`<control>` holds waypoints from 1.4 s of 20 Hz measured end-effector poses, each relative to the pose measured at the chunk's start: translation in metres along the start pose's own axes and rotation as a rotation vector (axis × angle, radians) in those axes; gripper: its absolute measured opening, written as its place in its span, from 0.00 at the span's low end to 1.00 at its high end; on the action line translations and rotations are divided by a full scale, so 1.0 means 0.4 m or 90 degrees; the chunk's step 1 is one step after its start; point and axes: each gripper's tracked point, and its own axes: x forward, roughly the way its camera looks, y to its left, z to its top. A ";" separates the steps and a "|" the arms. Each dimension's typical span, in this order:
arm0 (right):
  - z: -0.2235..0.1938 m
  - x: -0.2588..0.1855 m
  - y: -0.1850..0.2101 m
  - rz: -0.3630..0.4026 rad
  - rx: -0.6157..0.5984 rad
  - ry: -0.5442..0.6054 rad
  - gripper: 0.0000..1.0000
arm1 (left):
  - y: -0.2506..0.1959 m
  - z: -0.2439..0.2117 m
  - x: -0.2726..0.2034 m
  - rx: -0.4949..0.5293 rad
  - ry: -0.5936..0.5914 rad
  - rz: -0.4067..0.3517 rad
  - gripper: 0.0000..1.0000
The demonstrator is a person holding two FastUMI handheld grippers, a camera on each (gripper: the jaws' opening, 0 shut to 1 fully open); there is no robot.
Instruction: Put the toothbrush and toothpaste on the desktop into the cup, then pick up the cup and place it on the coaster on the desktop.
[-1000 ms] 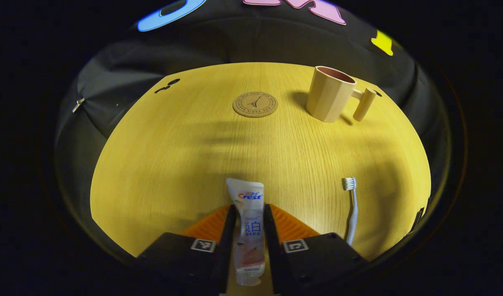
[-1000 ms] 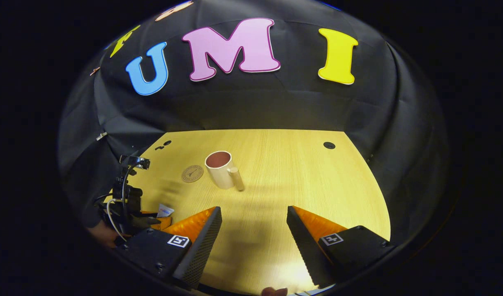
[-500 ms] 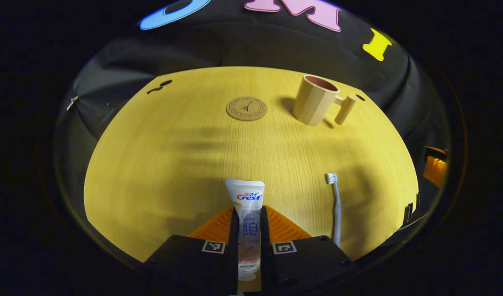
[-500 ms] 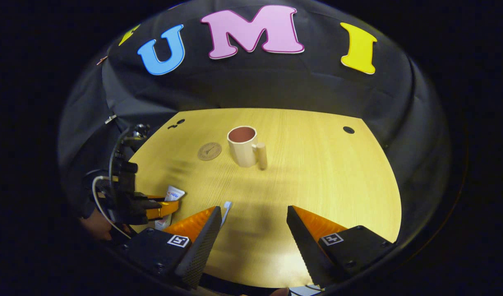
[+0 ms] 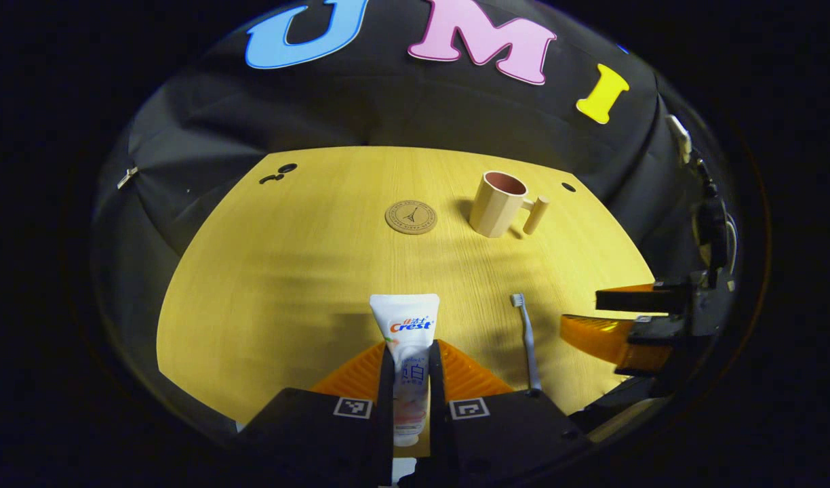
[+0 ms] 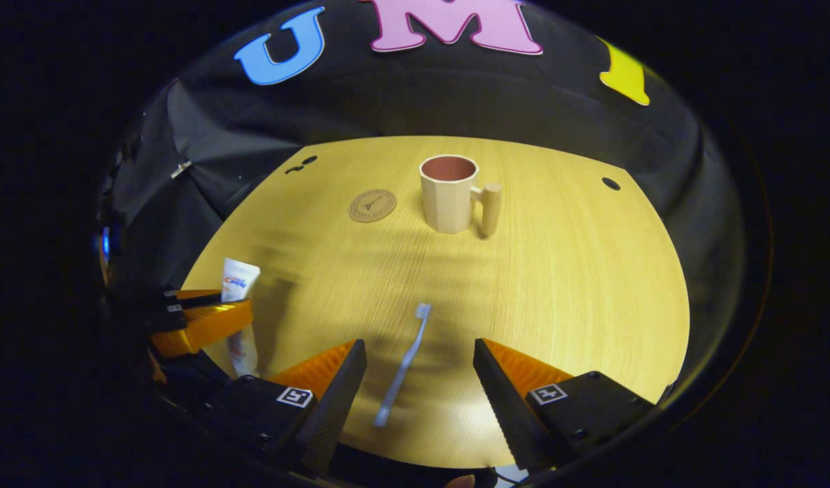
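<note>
My left gripper (image 5: 410, 352) is shut on a white toothpaste tube (image 5: 406, 332), held upright and lifted off the wooden desktop; the tube (image 6: 237, 291) and that gripper (image 6: 198, 315) also show at the left of the right gripper view. A pale blue toothbrush (image 6: 403, 366) lies flat on the desktop, between and just ahead of my right gripper's (image 6: 420, 359) open fingers; the toothbrush (image 5: 527, 339) shows in the left gripper view too. The beige cup (image 6: 450, 195) with a side handle stands upright at the far side, with the round cork coaster (image 6: 372, 205) to its left.
The desktop (image 6: 557, 291) has a small dark hole (image 6: 611, 184) at the far right and two more (image 6: 301, 165) at the far left. Black cloth walls close it in. My right gripper (image 5: 632, 318) shows at the right edge of the left gripper view.
The left gripper has closed on the toothpaste tube and raised it. The right gripper has moved forward and down, so the toothbrush now lies between its open fingers.
</note>
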 end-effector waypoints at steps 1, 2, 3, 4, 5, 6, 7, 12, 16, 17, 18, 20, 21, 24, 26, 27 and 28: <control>-0.013 0.017 0.002 -0.010 -0.006 0.008 0.99 | 0.015 -0.004 -0.012 0.002 -0.001 0.004 0.27; -0.024 0.033 0.002 -0.018 -0.007 0.016 0.98 | 0.035 -0.011 -0.024 0.008 -0.003 0.010 0.27; -0.031 0.051 0.011 -0.018 -0.004 0.023 0.97 | 0.054 -0.018 -0.035 0.016 -0.003 0.019 0.27; -0.041 0.065 0.017 -0.018 -0.005 0.032 0.97 | 0.070 -0.027 -0.044 0.022 -0.002 0.027 0.27; -0.051 0.081 0.020 -0.024 -0.012 0.042 0.96 | 0.086 -0.034 -0.053 0.023 0.000 0.032 0.27; -0.056 0.091 0.019 -0.036 -0.021 0.050 0.95 | 0.099 -0.044 -0.060 0.021 0.001 0.035 0.27; -0.063 0.099 0.016 -0.048 -0.032 0.055 0.95 | 0.110 -0.052 -0.069 0.017 0.003 0.037 0.27; -0.103 0.140 0.026 -0.066 -0.032 0.094 0.77 | 0.161 -0.090 -0.100 0.001 0.008 0.050 0.27; -0.106 0.153 0.024 -0.086 -0.016 0.107 0.60 | 0.187 -0.112 -0.116 -0.008 0.009 0.059 0.27; -0.106 0.157 0.020 -0.093 -0.011 0.109 0.55 | 0.192 -0.116 -0.120 -0.010 0.011 0.060 0.27; -0.111 0.158 0.018 -0.097 -0.005 0.117 0.52 | 0.197 -0.123 -0.123 -0.013 0.012 0.062 0.22; -0.115 0.161 0.019 -0.101 0.014 0.134 0.41 | 0.203 -0.127 -0.125 -0.020 0.012 0.064 0.27; -0.116 0.165 0.017 -0.106 0.022 0.137 0.35 | 0.204 -0.129 -0.126 -0.023 0.011 0.065 0.27; -0.115 0.169 0.017 -0.110 0.034 0.154 0.22 | 0.210 -0.132 -0.132 -0.032 0.008 0.069 0.27; -0.117 0.173 0.017 -0.110 0.033 0.162 0.19 | 0.211 -0.132 -0.138 -0.038 0.003 0.072 0.27; -0.115 0.168 0.021 -0.113 0.034 0.167 0.14 | 0.210 -0.133 -0.140 -0.040 0.002 0.073 0.27; -0.115 0.171 0.022 -0.114 0.033 0.167 0.13 | 0.209 -0.135 -0.141 -0.043 0.002 0.075 0.27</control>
